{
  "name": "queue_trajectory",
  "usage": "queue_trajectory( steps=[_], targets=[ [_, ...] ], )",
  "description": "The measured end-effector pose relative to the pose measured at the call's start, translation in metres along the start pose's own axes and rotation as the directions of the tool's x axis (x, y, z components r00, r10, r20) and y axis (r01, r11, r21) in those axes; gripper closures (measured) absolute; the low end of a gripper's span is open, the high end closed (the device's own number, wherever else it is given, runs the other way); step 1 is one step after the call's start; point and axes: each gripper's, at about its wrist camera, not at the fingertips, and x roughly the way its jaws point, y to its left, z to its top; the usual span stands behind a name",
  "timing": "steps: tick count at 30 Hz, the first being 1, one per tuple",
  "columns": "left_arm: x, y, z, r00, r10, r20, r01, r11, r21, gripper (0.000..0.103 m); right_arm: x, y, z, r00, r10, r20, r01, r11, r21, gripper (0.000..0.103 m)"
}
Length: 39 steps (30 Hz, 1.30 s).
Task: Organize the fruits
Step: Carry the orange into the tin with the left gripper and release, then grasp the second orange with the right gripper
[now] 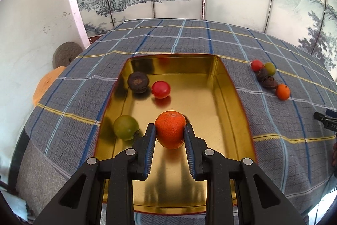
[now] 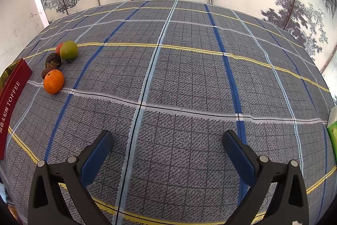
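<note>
Left gripper (image 1: 170, 130) clamped on an orange (image 1: 170, 129) low over the gold tin (image 1: 229, 85), green fruit (image 1: 126, 127), red fruit (image 1: 161, 89) and dark fruit (image 1: 138, 82) inside it, right gripper (image 2: 168, 147) spread wide above the checked cloth (image 2: 189, 77), five fruits (image 2: 54, 69) left on the cloth beside the tin

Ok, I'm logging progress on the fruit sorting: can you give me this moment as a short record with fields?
left hand-held gripper: shut on the orange fruit, over the gold tray
right hand-held gripper: open, holding nothing, over the plaid cloth
already in tray: green fruit, red fruit, dark wrinkled fruit
still on cloth: a cluster with a second orange fruit, a green one, a red one and two dark ones
</note>
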Motion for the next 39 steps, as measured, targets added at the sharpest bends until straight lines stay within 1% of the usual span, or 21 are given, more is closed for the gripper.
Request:
queue_trajectory(
  steps=[4,16,23,27,29,32,33,34,35,36,38,39],
  targets=[
    [-0.001,0.008,-0.004,1.000,0.021,0.001,-0.021,1.000,-0.009,0.075,0.000,0.000,0.000,1.000,0.000,0.000,0.000,1.000,0.000,0.000],
    [-0.003,0.036,-0.014,0.999,0.053,-0.009,-0.054,0.996,-0.067,0.074,0.000,0.000,0.000,1.000,-0.001,0.001,0.001,1.000,0.000,0.000],
    [0.000,0.041,-0.019,0.999,0.049,-0.022,-0.051,0.995,-0.085,0.074,0.000,0.000,0.000,1.000,-0.001,0.001,0.001,1.000,0.000,0.000],
    [-0.004,0.039,-0.019,0.997,0.079,0.003,-0.079,0.994,-0.077,0.073,0.000,0.000,0.000,1.000,-0.002,0.001,0.002,1.000,0.000,0.000],
    [-0.007,0.039,-0.018,0.996,0.084,0.007,-0.084,0.994,-0.075,0.070,0.000,0.000,0.000,1.000,-0.002,0.001,0.002,1.000,0.000,0.000],
    [-0.012,0.039,-0.017,0.995,0.095,0.021,-0.093,0.993,-0.079,0.058,-0.001,0.001,-0.001,1.000,-0.002,0.007,0.002,1.000,-0.004,0.000],
    [-0.014,0.038,-0.017,0.994,0.105,0.026,-0.103,0.992,-0.079,0.052,-0.003,0.002,-0.001,1.000,0.010,0.020,-0.010,1.000,-0.011,0.001],
    [-0.015,0.038,-0.017,0.994,0.109,0.032,-0.106,0.991,-0.078,0.049,-0.008,0.006,0.000,0.998,0.047,0.042,-0.046,0.999,-0.023,0.002],
    [-0.018,0.037,-0.018,0.993,0.110,0.044,-0.106,0.992,-0.074,0.049,-0.014,0.011,0.001,0.993,0.095,0.063,-0.093,0.995,-0.034,0.006],
    [-0.020,0.036,-0.018,0.992,0.112,0.053,-0.108,0.992,-0.070,0.049,-0.020,0.017,0.002,0.986,0.146,0.084,-0.142,0.989,-0.044,0.006],
    [-0.025,0.034,-0.018,0.990,0.122,0.069,-0.118,0.991,-0.061,0.049,-0.032,0.035,0.008,0.960,0.254,0.116,-0.245,0.966,-0.086,0.006],
    [-0.027,0.033,-0.018,0.990,0.122,0.072,-0.118,0.991,-0.059,0.049,-0.035,0.046,0.011,0.953,0.278,0.119,-0.266,0.957,-0.113,0.007]
  ],
)
